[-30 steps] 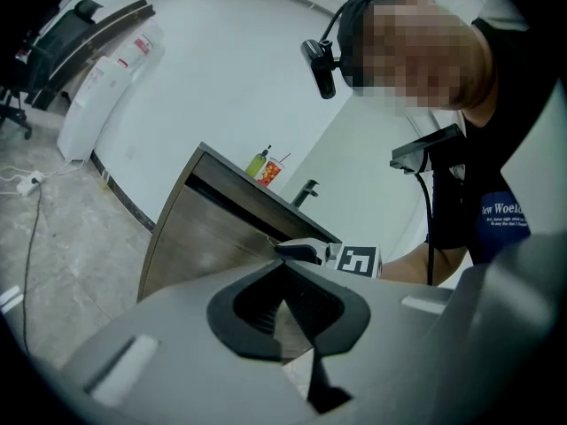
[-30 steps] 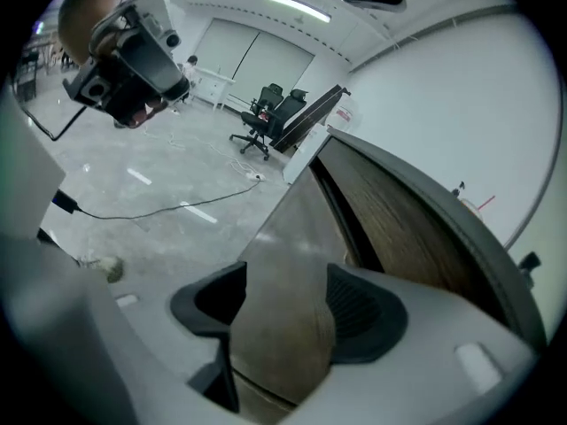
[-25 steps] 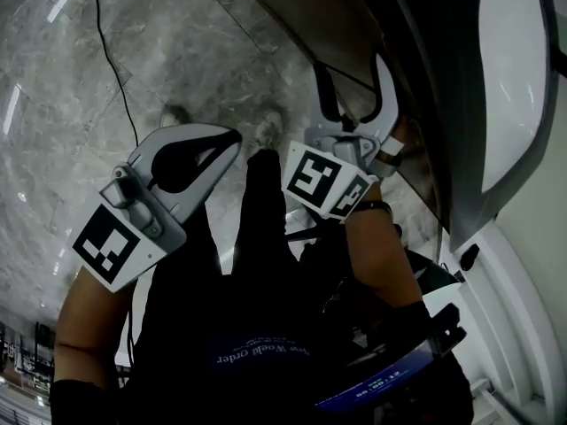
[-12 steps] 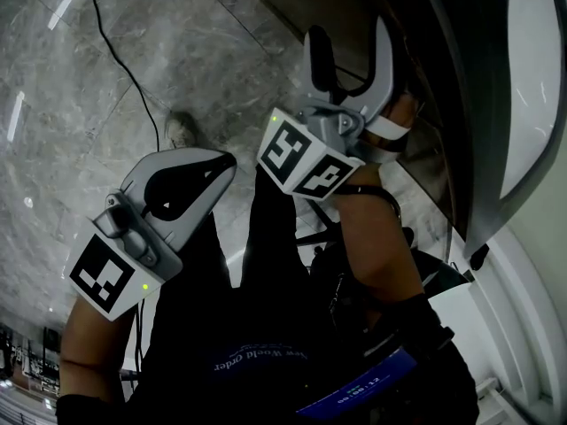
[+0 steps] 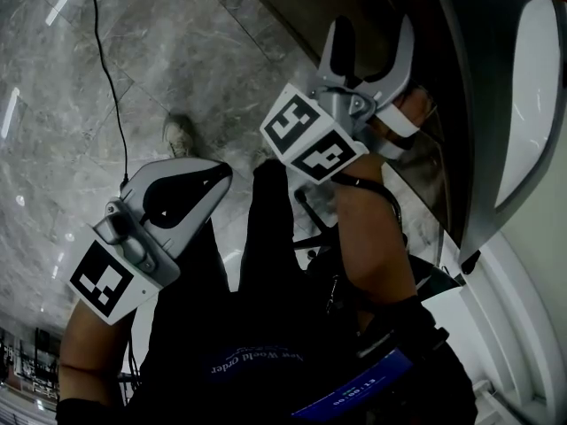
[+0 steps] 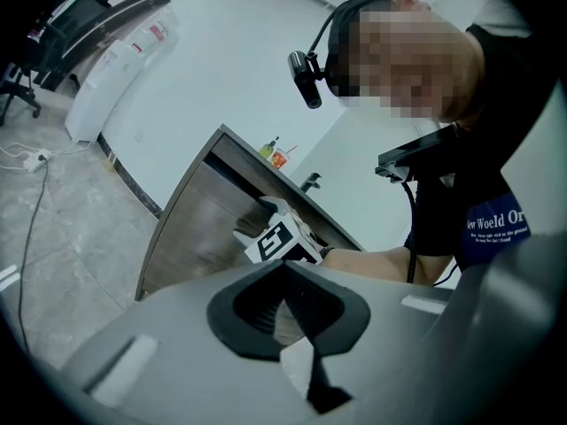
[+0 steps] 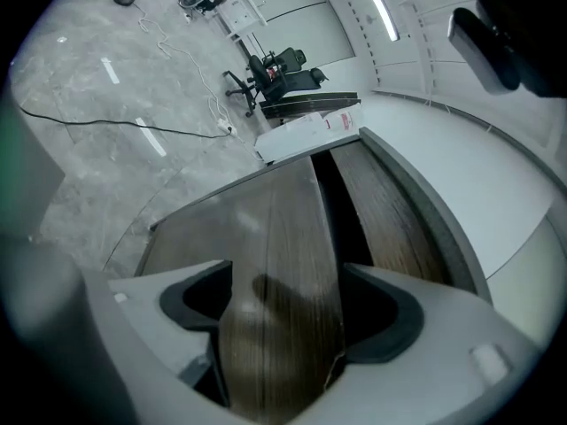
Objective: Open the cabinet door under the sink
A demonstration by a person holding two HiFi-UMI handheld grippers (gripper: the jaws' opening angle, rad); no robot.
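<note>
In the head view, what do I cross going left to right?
Black cable → left gripper → right gripper → dark countertop edge → white basin. The cabinet door overlaps the right gripper, so it is left out.

Right claw (image 5: 374, 41) just spread, left (image 5: 223, 173) together

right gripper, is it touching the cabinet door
Cannot tell. The right gripper view shows the right gripper, jaws wide after just opening, with the cabinet door between them, but neither contact nor a gap shows plainly.
</note>
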